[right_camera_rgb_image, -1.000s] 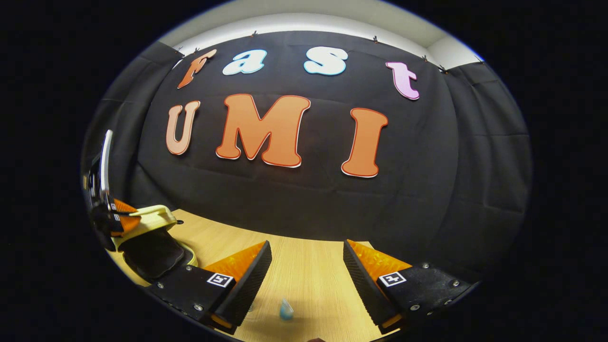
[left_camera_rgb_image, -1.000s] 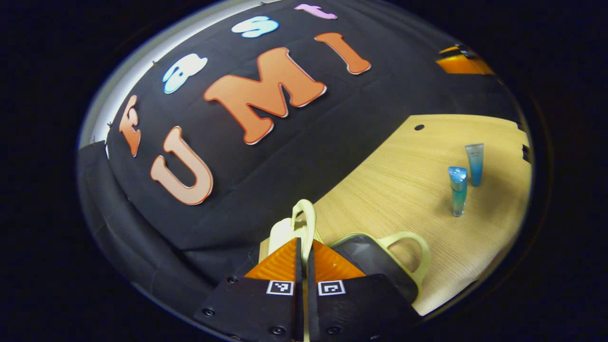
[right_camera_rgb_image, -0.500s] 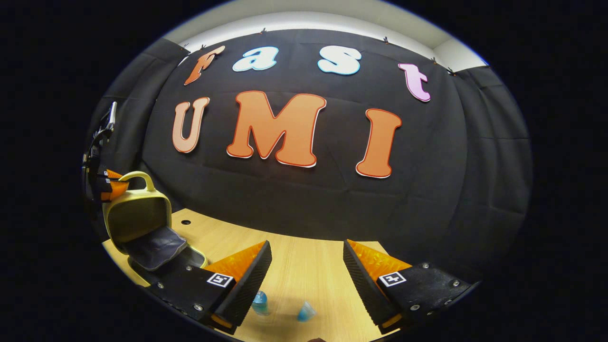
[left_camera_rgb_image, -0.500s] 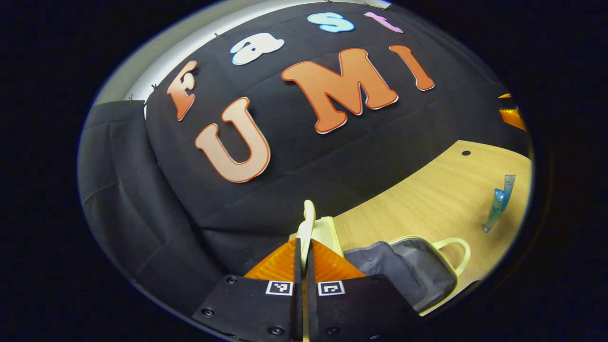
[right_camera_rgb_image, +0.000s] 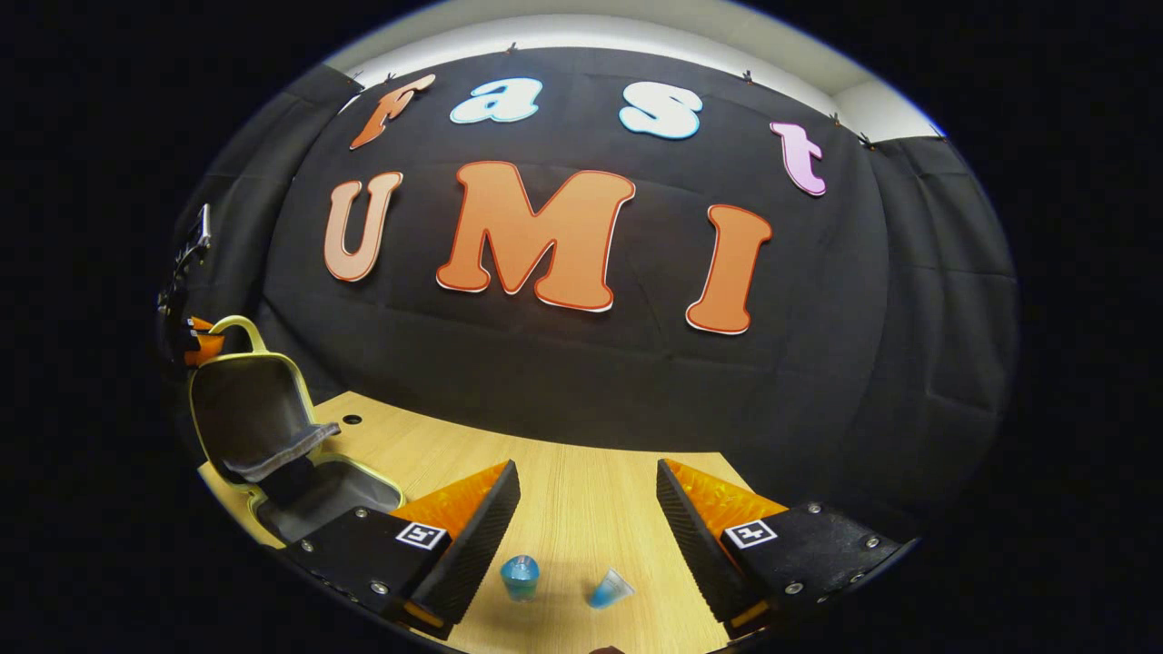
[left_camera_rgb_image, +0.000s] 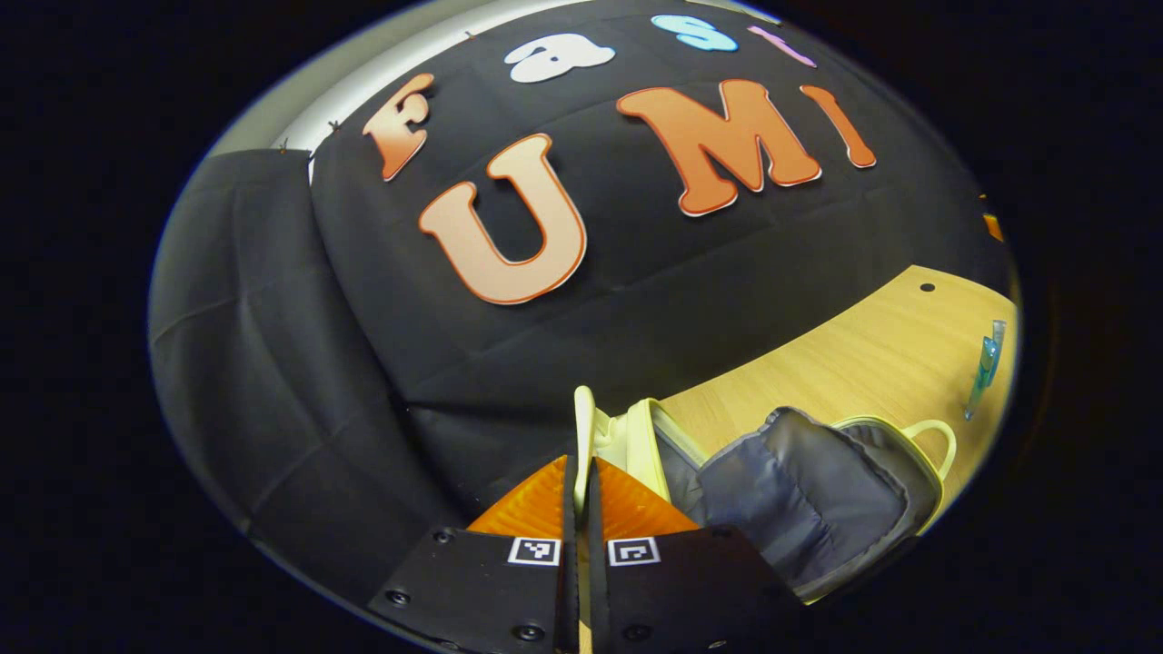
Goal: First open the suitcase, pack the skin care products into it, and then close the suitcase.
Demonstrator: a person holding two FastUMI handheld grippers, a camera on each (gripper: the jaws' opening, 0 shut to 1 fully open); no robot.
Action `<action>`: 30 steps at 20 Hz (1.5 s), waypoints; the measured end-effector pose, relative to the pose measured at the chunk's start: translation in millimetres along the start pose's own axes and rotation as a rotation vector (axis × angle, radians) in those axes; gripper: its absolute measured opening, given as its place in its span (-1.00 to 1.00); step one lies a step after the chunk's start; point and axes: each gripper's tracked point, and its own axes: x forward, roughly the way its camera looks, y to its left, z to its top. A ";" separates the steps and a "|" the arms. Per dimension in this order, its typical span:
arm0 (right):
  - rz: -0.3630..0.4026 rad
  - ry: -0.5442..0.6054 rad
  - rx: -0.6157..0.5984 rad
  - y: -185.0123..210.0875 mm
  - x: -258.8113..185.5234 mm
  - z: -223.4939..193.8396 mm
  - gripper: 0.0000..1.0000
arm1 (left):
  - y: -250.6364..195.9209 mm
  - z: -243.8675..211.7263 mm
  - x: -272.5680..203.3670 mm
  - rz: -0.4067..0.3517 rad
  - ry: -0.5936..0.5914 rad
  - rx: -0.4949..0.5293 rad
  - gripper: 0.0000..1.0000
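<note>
No readable text, brand or number is found on the suitcase (left_camera_rgb_image: pixel 818 490) or the two blue tubes (right_camera_rgb_image: pixel 521 577); only square coded markers (left_camera_rgb_image: pixel 534 550) are seen on the gripper fingers.

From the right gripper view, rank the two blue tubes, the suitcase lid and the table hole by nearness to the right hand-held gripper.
1. Two blue tubes, standing just ahead of the right hand-held gripper; too close to call.
2. Table hole, left, farther back.
3. Suitcase lid, far left, raised.

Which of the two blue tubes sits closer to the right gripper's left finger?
The darker blue tube, right beside that finger. The paler tube stands further out, in the middle of the gap.
</note>
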 end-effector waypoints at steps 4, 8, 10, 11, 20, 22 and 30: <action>-0.024 0.029 0.035 1.7 -9.6 -2.4 0.91 | 38.1 -41.1 21.7 0.029 0.053 -0.042 -0.90; -0.045 0.058 0.030 1.5 -16.2 -7.0 0.91 | 63.1 -95.9 40.8 0.042 0.131 -0.090 -0.90; -0.041 0.073 0.038 2.9 -18.6 -8.0 0.91 | 69.6 -125.1 50.1 0.042 0.180 -0.117 -0.90; -0.044 0.076 0.037 3.0 -18.6 -7.8 0.91 | 69.7 -140.3 54.7 0.040 0.207 -0.126 -0.90; -0.068 0.102 0.063 -5.0 -19.2 -16.4 0.91 | 71.8 -230.1 58.0 0.087 0.398 -0.201 -0.72; -0.068 0.106 0.063 -5.7 -21.0 -18.0 0.91 | 74.7 -221.5 57.5 0.115 0.376 -0.206 -0.65; -0.068 0.085 0.048 -20.0 -24.1 -29.6 0.91 | 31.4 -98.4 38.5 0.057 0.126 -0.195 0.53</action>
